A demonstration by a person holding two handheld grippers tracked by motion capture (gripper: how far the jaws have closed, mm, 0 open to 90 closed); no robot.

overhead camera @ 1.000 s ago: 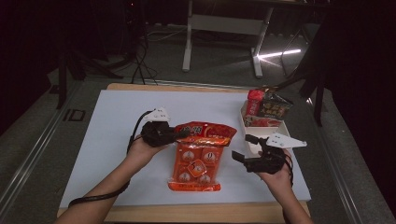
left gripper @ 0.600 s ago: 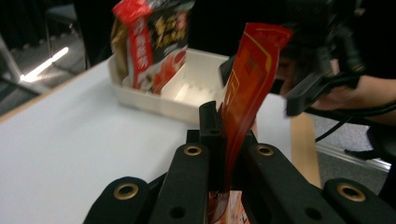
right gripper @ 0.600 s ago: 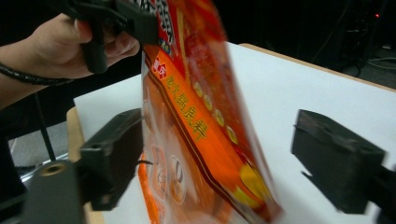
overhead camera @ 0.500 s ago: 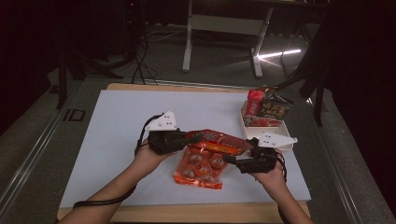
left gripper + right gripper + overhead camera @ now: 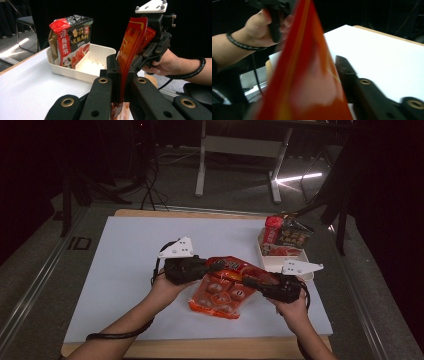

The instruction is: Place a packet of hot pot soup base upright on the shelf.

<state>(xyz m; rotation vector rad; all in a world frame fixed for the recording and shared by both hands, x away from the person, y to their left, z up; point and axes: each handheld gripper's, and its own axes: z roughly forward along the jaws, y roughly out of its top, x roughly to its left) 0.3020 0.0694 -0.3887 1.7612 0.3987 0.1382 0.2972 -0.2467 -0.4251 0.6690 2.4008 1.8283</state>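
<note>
A red snack bag (image 5: 222, 292) with round pieces printed on it hangs tilted over the white mat, its lower end resting near the front edge. My left gripper (image 5: 217, 266) is shut on the bag's upper left edge; in the left gripper view the red film (image 5: 130, 47) rises from between its jaws. My right gripper (image 5: 248, 282) has just been closing on the bag's right edge, and its pads now pinch the film. In the right gripper view the blurred bag (image 5: 304, 75) covers one jaw, and the other finger (image 5: 348, 71) lies against it.
A white divided tray (image 5: 280, 265) stands at the mat's right edge, just behind my right hand. A dark and red noodle packet (image 5: 287, 235) leans upright in its far compartment (image 5: 72, 42). The tray's near compartment (image 5: 92, 66) holds nothing. Table legs stand beyond.
My left gripper moved right and up, lifting the bag's top edge. My right gripper came in from the right and closed on the bag's other edge. The bag now slants between them.
</note>
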